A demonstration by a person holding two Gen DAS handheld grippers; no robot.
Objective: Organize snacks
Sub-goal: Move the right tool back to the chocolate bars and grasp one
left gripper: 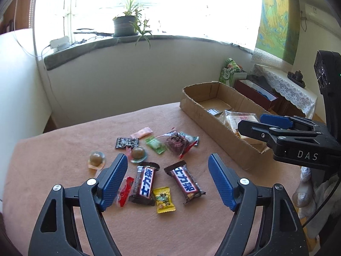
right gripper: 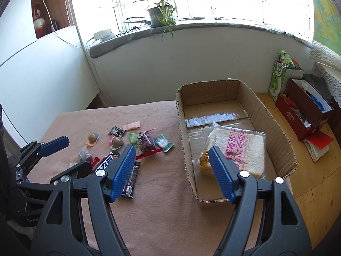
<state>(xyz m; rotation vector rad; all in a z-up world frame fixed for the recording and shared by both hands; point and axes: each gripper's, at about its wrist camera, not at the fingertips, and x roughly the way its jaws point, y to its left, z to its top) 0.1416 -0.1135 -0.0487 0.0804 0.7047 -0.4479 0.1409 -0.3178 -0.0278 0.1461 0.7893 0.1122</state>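
Observation:
Several snacks lie on the pink cloth: two chocolate bars, a yellow candy, a red candy, two jelly cups, a green candy and a dark red bag. A cardboard box holds a wrapped bread slice. My left gripper is open and empty above the chocolate bars. My right gripper is open and empty, over the box's near left wall; it also shows in the left wrist view.
A table with pink cloth stands by a white wall and windowsill with a potted plant. On the wooden floor to the right are a red box and green packages.

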